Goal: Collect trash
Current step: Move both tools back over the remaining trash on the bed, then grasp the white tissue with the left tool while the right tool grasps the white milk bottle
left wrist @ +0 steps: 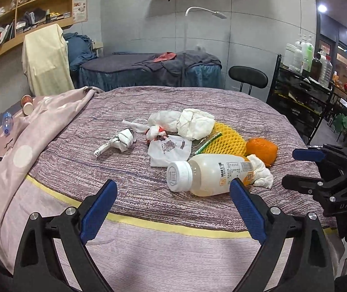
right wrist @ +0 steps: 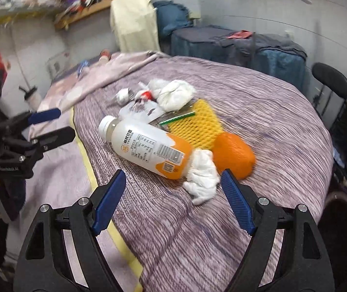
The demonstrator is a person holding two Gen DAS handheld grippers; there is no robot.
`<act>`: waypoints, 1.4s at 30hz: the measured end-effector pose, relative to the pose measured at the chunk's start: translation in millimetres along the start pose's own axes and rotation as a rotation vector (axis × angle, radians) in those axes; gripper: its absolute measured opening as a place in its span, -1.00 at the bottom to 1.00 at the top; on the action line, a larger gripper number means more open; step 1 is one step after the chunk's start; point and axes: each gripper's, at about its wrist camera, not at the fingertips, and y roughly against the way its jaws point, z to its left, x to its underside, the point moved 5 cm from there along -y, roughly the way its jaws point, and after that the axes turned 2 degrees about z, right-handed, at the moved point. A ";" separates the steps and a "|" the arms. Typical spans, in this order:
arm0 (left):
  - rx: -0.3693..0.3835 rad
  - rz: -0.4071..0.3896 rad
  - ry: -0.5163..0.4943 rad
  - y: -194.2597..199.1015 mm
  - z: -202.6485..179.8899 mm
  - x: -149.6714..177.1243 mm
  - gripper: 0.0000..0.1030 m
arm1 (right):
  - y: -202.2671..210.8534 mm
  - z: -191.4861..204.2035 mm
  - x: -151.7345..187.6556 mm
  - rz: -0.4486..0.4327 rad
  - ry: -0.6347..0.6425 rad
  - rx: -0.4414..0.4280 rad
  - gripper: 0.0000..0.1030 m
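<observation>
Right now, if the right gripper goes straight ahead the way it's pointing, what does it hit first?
Probably the crumpled white tissue, lying just ahead between the open right gripper fingers, against the base of the bottle. Depth is hard to judge.

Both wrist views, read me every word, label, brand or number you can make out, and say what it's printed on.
"UAS": only partly readable, on the black body of the right gripper.
Brand line on the left gripper body: too blurred to read.
Bottle label: Chinese characters, barcode, QR code, all too small to read.
Bottle cap embossing: unreadable.
White printed wrapper: unreadable.
Wall poster: unreadable.
</observation>
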 end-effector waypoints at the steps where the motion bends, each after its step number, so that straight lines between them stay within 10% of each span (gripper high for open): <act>1: -0.006 0.004 0.011 -2.0 5.0 1.2 0.78 | -9.0 5.4 -4.0 0.023 0.040 -0.009 0.55; 18: -0.147 0.123 0.043 -65.8 89.4 -17.0 0.68 | -116.1 70.8 -31.9 0.154 0.656 0.120 0.44; 28: -0.114 0.191 -0.021 -132.7 88.8 -48.6 0.58 | -81.9 60.6 -47.8 0.038 0.527 0.085 0.32; 35: -0.119 0.225 -0.007 -155.5 84.5 -50.5 -0.28 | -46.2 54.0 -58.2 -0.057 0.389 0.056 0.32; 42: -0.125 0.141 0.023 -120.9 77.3 -48.4 -0.36 | -13.8 38.4 -61.9 -0.137 0.188 -0.027 0.32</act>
